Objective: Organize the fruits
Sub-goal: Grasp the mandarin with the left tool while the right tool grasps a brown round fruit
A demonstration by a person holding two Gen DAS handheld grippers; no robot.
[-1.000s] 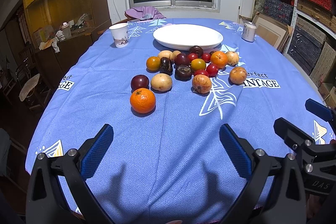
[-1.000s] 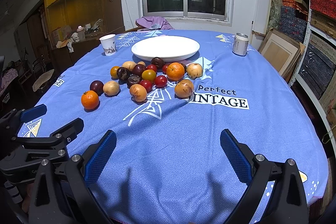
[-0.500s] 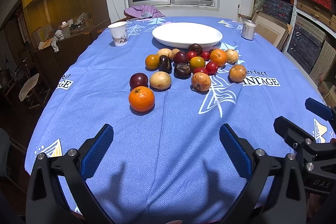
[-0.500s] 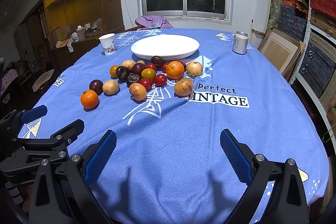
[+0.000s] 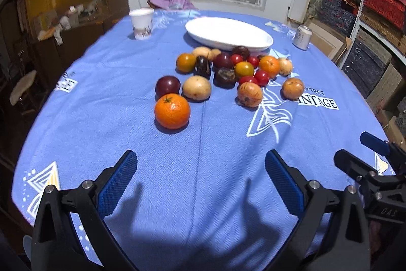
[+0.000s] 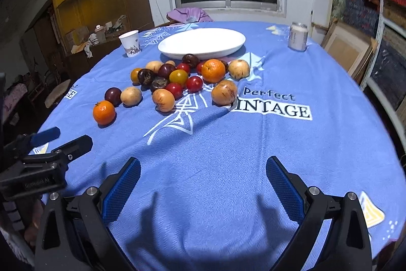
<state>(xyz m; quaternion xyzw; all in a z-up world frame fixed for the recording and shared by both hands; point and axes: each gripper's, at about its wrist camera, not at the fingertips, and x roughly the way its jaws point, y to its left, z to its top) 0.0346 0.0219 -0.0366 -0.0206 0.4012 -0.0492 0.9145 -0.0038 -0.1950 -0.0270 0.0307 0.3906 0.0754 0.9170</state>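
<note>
Fruits (image 5: 228,73) are all seen loose on the cloth-covered surface (image 5: 203,182), clustered just in front of the empty white plate (image 5: 228,33), so nothing is judged sorted yet. The left gripper (image 5: 200,184) and right gripper (image 6: 203,184) are held spread wide and empty, well short of the pile.

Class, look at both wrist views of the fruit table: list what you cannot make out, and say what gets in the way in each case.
- Paper cup print, left wrist view: blurred and too small.
- Can label, right wrist view: too small to read.
- Tablecloth lettering, left wrist view: distorted, with the first letters unclear.
- Fruits at the back of the pile, right wrist view: partly hidden by nearer fruit.
- Cabinet clutter: dim, indistinct.
</note>
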